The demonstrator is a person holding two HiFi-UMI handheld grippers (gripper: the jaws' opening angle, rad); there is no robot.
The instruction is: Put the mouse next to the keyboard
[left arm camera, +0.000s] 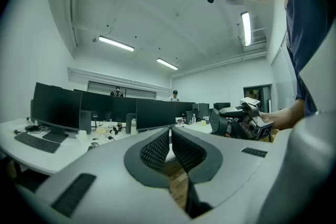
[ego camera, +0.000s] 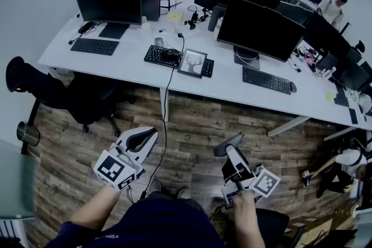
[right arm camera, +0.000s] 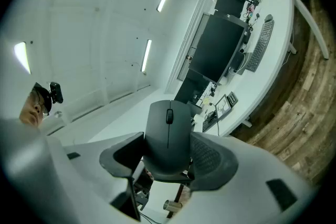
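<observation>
Standing back from the desk [ego camera: 232, 90], the person carries both grippers low over the wood floor [ego camera: 192, 119]. The desk lies well ahead of both.

Right gripper [ego camera: 231, 151]: jaws spread wide and clamped on the mouse [right arm camera: 168, 131], one pad on each long flank. The wheel faces the gripper's camera and the nose points away from the hand. The gripper is held level. Judgement: the side grip leaves the flat underside free, so the mouse can go straight onto the desktop without regripping. The level attitude suits a carry, not a put-down.

Left gripper [ego camera: 144, 138]: jaws drawn together, nothing between them. It sits to the left of the right gripper, apart from it. It looks parked, with no visible part in this step.

Targets, all ahead of the right gripper and well apart from it:
- right keyboard [ego camera: 267, 79], ahead and slightly right, below a monitor [ego camera: 258, 29]
- middle keyboard [ego camera: 165, 56], ahead-left, partly covered by a flat panel [ego camera: 192, 63]
- left keyboard [ego camera: 94, 46], far ahead-left

I cannot tell which is meant; the right one looks the most direct.

Stage, as judged: mouse in hand, carry under way, placement not begun. The next move calls for closing on the desk, then lowering the mouse flat beside a keyboard end before the jaws let go.
</observation>
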